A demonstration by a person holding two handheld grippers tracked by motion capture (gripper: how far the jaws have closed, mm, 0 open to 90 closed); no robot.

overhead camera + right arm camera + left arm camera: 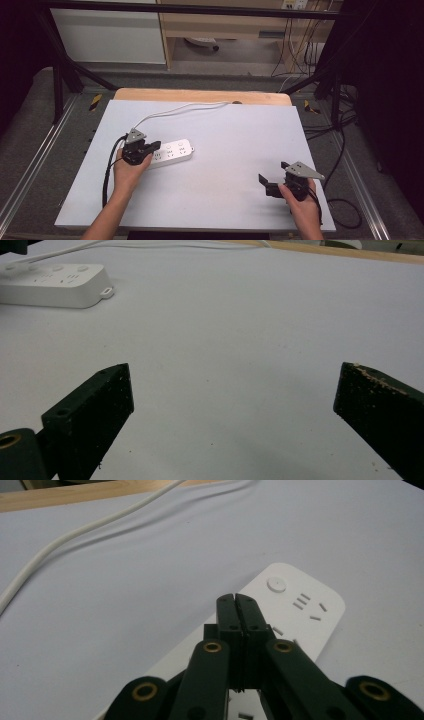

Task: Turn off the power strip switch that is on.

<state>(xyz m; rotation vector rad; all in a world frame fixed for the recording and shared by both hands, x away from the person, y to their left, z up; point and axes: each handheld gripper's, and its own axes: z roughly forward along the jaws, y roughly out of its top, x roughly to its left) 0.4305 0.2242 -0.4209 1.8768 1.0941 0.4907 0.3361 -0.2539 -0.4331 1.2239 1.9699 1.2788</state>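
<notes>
Left gripper (235, 599) was pressed together, empty, tip over the white plastic power strip (172, 152) near its round button (276, 584). Likely a button press: best straight down, strip not skidding. Right gripper (272, 183) sat spread, well right of the strip.

Even, soft overhead light falls on the white table (225, 190) — bright there, while the room toward 9 and 3 o'clock sinks into black. Shadows are faint. The gripper views are soft — near jaws blurred, mild glare toward 12 o'clock.
</notes>
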